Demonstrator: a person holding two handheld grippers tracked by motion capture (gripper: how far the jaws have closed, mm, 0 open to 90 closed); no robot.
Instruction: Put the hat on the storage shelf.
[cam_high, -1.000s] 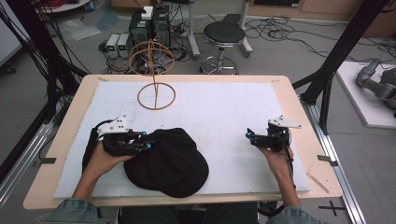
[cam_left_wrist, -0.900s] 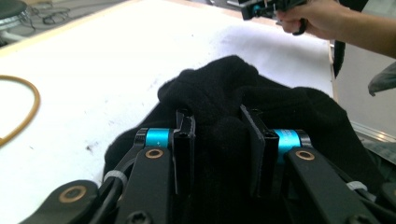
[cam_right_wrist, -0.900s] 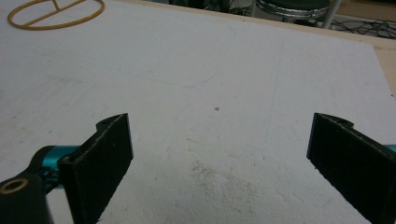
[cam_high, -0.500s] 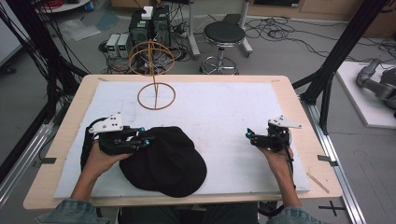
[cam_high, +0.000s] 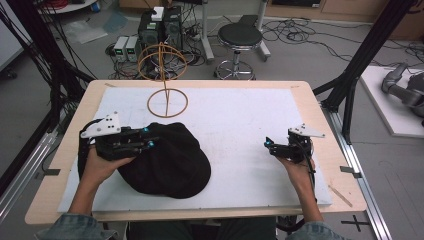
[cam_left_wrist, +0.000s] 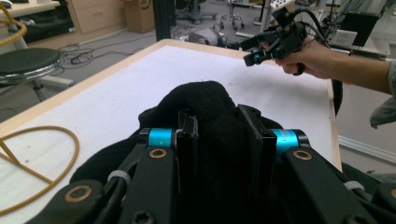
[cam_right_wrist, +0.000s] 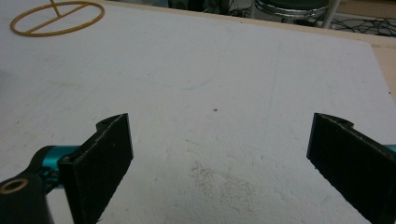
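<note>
The left gripper (cam_high: 150, 143) has its 2 jaws clamped on a bunched fold of the black cap (cam_high: 167, 160) — in the left gripper view the dark fabric (cam_left_wrist: 210, 116) bulges up between the jaws and fills the gap. The cap lies on the white mat (cam_high: 240, 120) at the near left of the table (cam_high: 305, 87), its left edge under the gripper and hand (cam_high: 102, 165). Behind it, near the far edge, stands a wire stand (cam_high: 166, 95) with a round ring base on the mat. The right gripper (cam_high: 269, 145) sits well apart at the right, held low over bare mat, its 2 jaws spread wide with nothing between them — only white surface (cam_right_wrist: 219, 140) shows there.
</note>
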